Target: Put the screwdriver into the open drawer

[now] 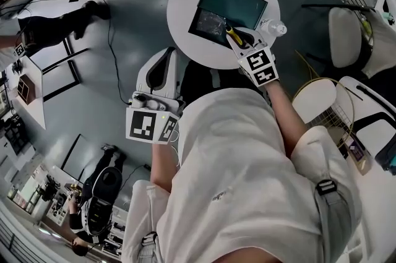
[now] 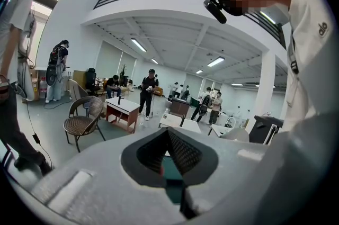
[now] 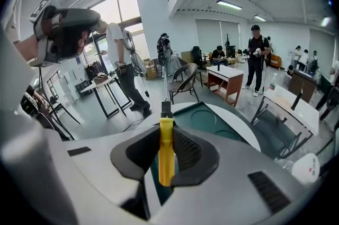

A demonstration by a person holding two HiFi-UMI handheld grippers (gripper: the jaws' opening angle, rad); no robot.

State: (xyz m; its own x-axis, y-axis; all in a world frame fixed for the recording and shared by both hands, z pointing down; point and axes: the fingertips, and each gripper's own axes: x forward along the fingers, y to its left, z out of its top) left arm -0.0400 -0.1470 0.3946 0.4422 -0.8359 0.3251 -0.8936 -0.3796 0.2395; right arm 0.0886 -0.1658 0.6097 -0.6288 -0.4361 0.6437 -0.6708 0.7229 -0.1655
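My right gripper is shut on a screwdriver with a yellow handle, held over the near edge of the round white table. In the right gripper view the screwdriver stands upright between the pads of the right gripper, its dark end pointing away. Just beyond it lies a dark green box with its open drawer pulled toward me; the green tray shows behind the jaws. My left gripper hangs off the table at my left side. The left gripper is shut with nothing in it.
A clear bottle lies on the table to the right of the box. White chairs and a wire basket stand at the right. Cables and a black frame lie on the floor at the left. A person stands further off.
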